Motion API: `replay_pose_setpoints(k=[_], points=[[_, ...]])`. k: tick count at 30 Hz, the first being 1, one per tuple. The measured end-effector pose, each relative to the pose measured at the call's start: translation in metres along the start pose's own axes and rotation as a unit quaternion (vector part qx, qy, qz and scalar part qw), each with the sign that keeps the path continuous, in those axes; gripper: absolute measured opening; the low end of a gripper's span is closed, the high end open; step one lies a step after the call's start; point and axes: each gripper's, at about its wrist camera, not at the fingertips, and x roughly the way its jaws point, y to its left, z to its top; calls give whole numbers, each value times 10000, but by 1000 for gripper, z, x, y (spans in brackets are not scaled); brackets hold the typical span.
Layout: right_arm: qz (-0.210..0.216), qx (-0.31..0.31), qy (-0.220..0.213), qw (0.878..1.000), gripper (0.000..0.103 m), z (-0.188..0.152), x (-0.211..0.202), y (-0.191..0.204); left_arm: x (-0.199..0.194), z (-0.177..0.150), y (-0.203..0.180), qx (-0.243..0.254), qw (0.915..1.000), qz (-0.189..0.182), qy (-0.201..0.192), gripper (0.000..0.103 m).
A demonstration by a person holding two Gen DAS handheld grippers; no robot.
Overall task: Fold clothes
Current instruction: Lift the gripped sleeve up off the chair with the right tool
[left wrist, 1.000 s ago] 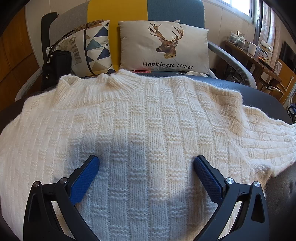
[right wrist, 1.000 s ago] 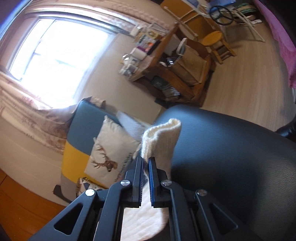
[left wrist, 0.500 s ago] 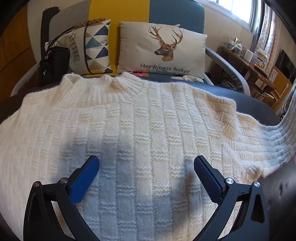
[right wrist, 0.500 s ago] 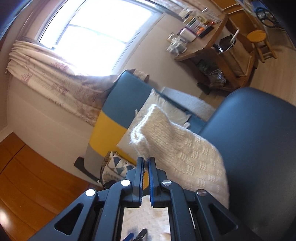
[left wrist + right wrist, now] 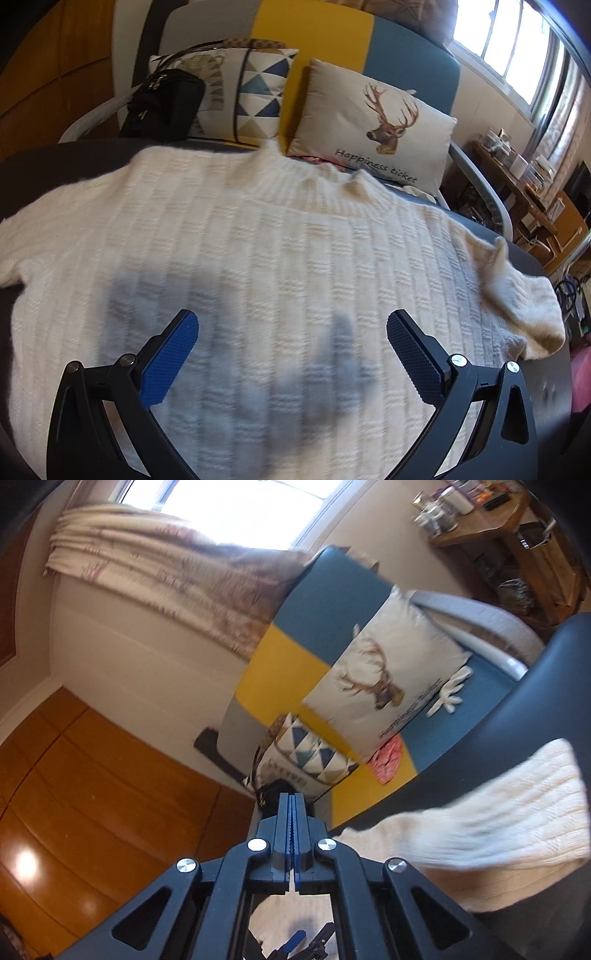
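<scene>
A cream chunky-knit sweater (image 5: 280, 266) lies spread flat on the dark padded desk (image 5: 55, 162), collar toward its far edge, one sleeve (image 5: 498, 819) folded inward. The left tongs (image 5: 291, 347) hover spread wide above its body. The right tongs (image 5: 294, 827) are pressed together, pinching nothing.

Left view: close above the sweater (image 5: 280, 266), angled down, sofa at 12 o'clock.
Right view: near level, rolled, toward the sofa.
Shared: deer pillow (image 5: 373, 125), sleeve (image 5: 491, 823).

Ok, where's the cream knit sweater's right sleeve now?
In the left wrist view, the cream knit sweater's sleeve lies bunched at the right edge of the dark table, below the deer cushion.
</scene>
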Motion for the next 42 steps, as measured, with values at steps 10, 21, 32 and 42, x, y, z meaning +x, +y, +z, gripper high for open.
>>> replay_pose_setpoints(k=[10, 21, 32, 42], points=[[-2177, -1817, 1392, 9488, 27, -59, 57, -39, 8, -9, -17, 393, 9992, 38, 43, 103], [-3090, -4659, 1999, 8047, 28, -132, 119, -34, 27, -6, -45, 620, 9980, 40, 128, 103], [-3262, -4099, 1784, 8329, 28, -109, 130, -58, 32, -8, -51, 770, 9966, 241, 176, 103], [-2847, -3465, 1465, 8817, 6, -85, 104, -56, 30, -8, -48, 745, 9969, 199, 175, 103]])
